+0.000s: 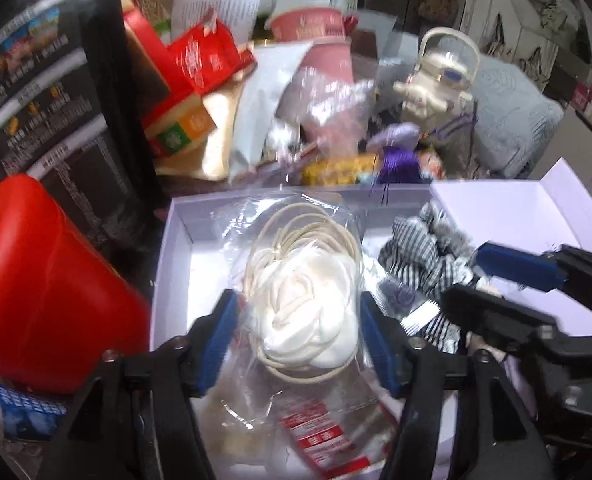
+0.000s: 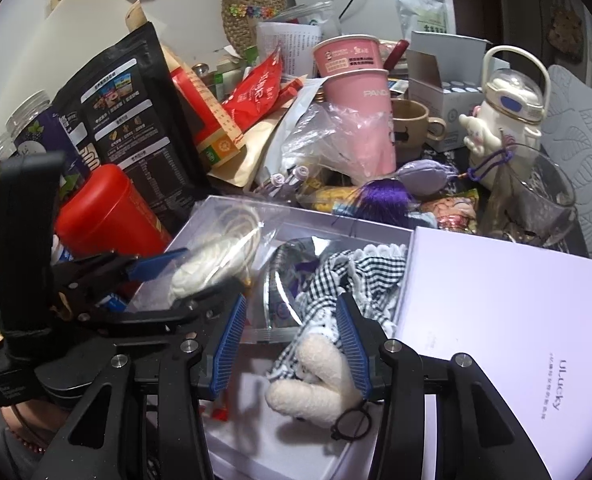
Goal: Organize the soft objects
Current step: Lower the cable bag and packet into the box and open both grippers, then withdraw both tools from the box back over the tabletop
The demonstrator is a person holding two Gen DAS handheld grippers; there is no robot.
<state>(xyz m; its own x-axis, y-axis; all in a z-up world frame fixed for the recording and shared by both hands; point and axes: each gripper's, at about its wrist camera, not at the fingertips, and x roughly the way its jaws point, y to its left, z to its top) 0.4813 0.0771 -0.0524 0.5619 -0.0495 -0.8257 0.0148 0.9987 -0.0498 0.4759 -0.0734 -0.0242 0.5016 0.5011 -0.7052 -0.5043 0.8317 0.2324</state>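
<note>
A white fabric rose with cream cord, sealed in a clear bag (image 1: pixel 308 312), lies in the left half of an open pale lilac box (image 1: pixel 176 240). My left gripper (image 1: pixel 300 336) straddles the bag, its blue pads a little off either side, so it is open. A plush toy (image 2: pixel 320 376) with fluffy white legs and a black-and-white checked dress (image 2: pixel 360 276) lies in the box's right half. My right gripper (image 2: pixel 292 344) stands open around it: the right pad touches the plush, while bare box floor shows beside the left pad. The left gripper (image 2: pixel 212 272) also shows in the right wrist view.
The box lid (image 2: pixel 496 312) lies open to the right. A red canister (image 2: pixel 100 208) and a black pouch (image 2: pixel 136 120) crowd the left side. Behind the box sit a purple tassel (image 2: pixel 384 196), pink cups (image 2: pixel 360 112), a cream bottle with a handle (image 2: pixel 508 108) and a glass jug (image 2: pixel 536 204).
</note>
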